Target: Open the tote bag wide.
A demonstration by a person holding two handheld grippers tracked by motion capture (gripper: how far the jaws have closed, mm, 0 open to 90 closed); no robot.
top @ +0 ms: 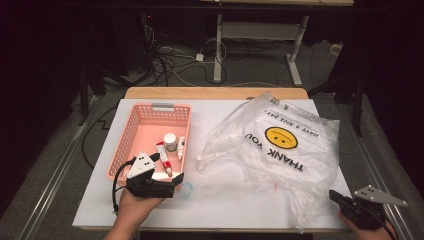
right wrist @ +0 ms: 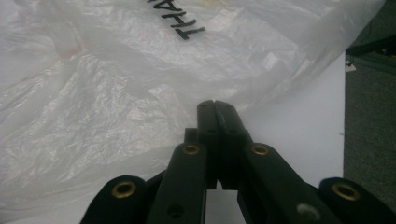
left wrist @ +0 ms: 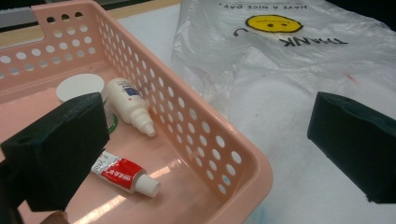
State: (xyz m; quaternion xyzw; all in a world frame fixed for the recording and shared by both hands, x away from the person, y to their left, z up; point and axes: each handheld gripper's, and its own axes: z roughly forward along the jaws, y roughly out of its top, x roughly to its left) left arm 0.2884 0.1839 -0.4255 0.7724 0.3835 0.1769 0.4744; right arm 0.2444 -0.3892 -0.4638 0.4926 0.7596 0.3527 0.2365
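2 grippers, left gripper [top: 172, 172] agape, right gripper [top: 334, 196] closed, white table [top: 225, 197], dark cabled floor [top: 175, 65]

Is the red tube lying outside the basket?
No, the red tube lies on the floor of the pink basket, near the white bottle.

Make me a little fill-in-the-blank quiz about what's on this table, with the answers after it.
1. The toothpaste tube lies inside the pink ____.
2. The plastic bag shows a yellow smiley face and the words THANK ____.
3. The left gripper has its jaws ____, one on each side of the basket wall.
4. The right gripper has its jaws ____, beside the bag's edge.

Missing words: basket; YOU; open; shut
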